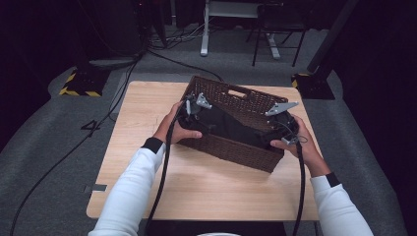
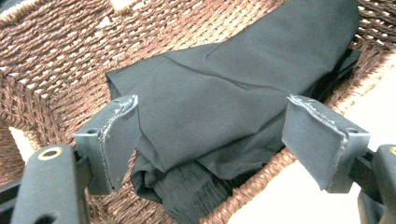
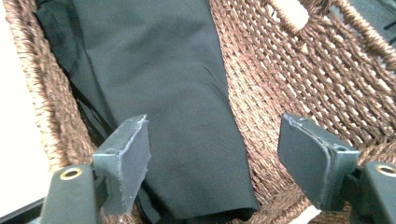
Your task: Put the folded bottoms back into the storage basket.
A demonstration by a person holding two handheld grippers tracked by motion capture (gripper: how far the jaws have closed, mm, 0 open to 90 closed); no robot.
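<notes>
Nearest, both grippers hang over the brown wicker basket (image 1: 231,147): the left gripper (image 2: 210,140) and the right gripper (image 3: 212,163) each have their jaws spread apart, clamping nothing. Beneath them the folded black cloth (image 2: 224,98) lies inside the basket, along its near wall. Beyond, the basket's handle slot (image 1: 237,93) faces the far edge of the wooden table (image 1: 147,103).
</notes>
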